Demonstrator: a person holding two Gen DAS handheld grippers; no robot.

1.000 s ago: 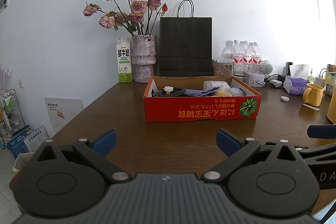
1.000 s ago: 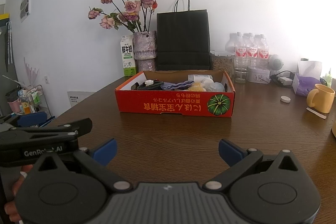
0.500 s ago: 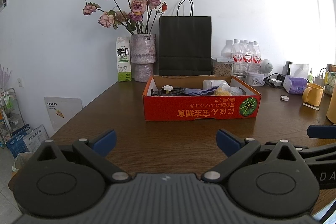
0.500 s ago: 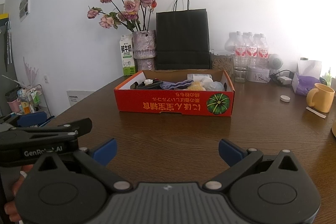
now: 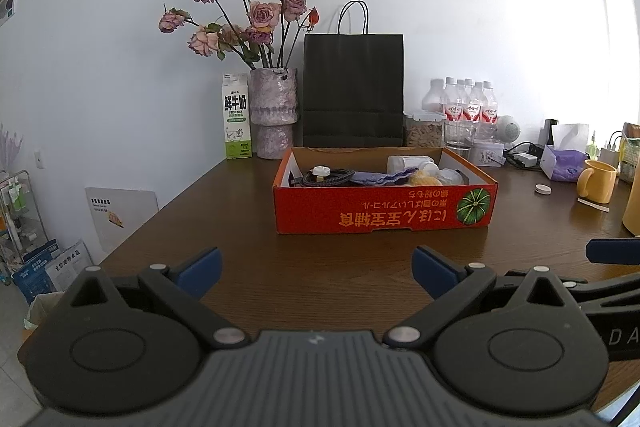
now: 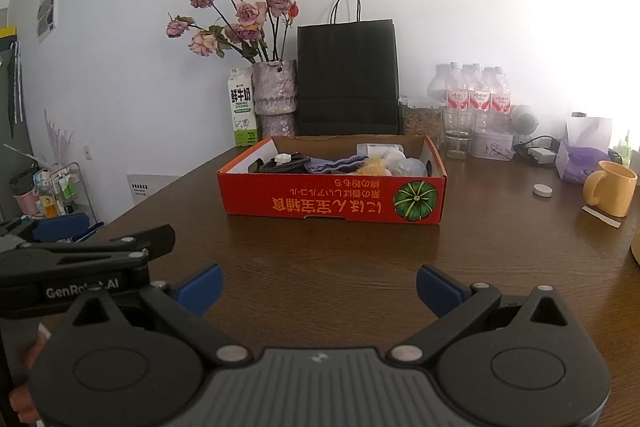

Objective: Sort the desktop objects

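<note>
Both grippers hover low over the brown table [image 5: 240, 227], side by side. The left gripper [image 5: 316, 269] has its blue-tipped fingers spread wide with nothing between them; the right gripper [image 6: 320, 285] is spread the same way, also empty.

The red box [image 5: 384, 211] sits at 12 o'clock from the left gripper, well apart, and at about 12 from the right one too. Inside it lie a coiled cable [image 5: 326, 177] at the left end, a purple cloth [image 5: 380, 177] in the middle and pale containers [image 5: 440, 173] at the right end — all mixed together.

Behind the box stand a vase [image 5: 274, 111], a milk carton [image 5: 237, 117] and a black bag [image 5: 353, 91]. A yellow mug [image 6: 610, 187] stands at 2 o'clock — clear of the box.
</note>
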